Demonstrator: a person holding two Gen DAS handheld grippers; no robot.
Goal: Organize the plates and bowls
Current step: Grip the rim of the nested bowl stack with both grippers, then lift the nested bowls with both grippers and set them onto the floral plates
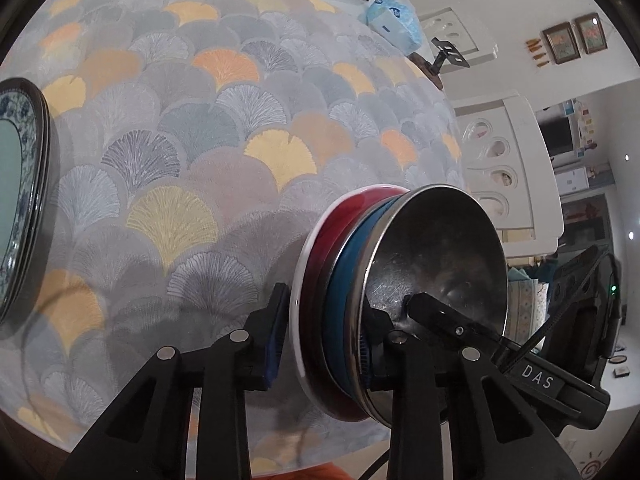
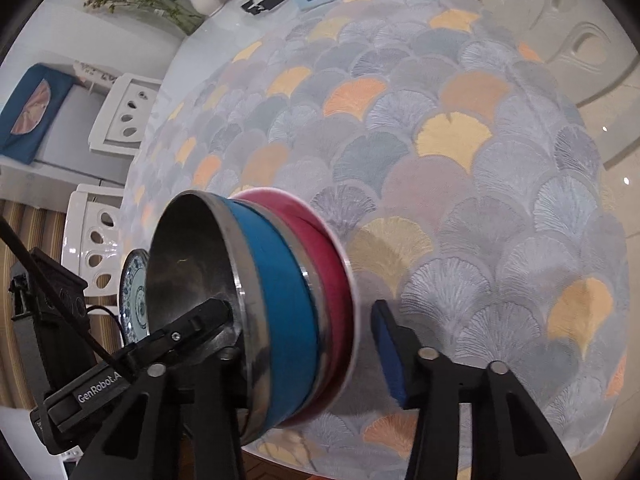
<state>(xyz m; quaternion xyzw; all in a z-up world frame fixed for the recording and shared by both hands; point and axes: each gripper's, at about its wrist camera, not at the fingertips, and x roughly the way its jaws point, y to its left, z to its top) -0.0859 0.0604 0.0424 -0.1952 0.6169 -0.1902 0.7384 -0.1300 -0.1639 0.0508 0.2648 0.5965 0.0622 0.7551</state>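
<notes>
**Three nested bowls between two sets of jaws**

The left gripper [image 1: 326, 320] is set across the wall of the stack. One pad [image 1: 276, 336] is seen at the white rim of the red bowl [image 1: 320, 280], and the other finger is placed at the rim of the steel bowl [image 1: 440, 248]. Whether the wall is pinched cannot be told.

The jaws of the right gripper [image 2: 308, 332] are spread. A clear gap is left between the outer pad [image 2: 388, 356] and the red bowl, and the inner finger is lowered into the steel bowl.

Three bowls are counted: steel innermost, then a blue bowl [image 1: 344, 292], then red. The stack is found at the near edge of the desk [image 1: 200, 140], on a fan-patterned cloth.

Off to the side, blue-and-white plates [image 1: 24, 200] are piled; their number cannot be told. At the far edge, one tissue pack [image 1: 394, 16] is seen, along with one vase [image 2: 204, 0]. Two white chairs [image 2: 124, 112] are drawn up beside the desk.
</notes>
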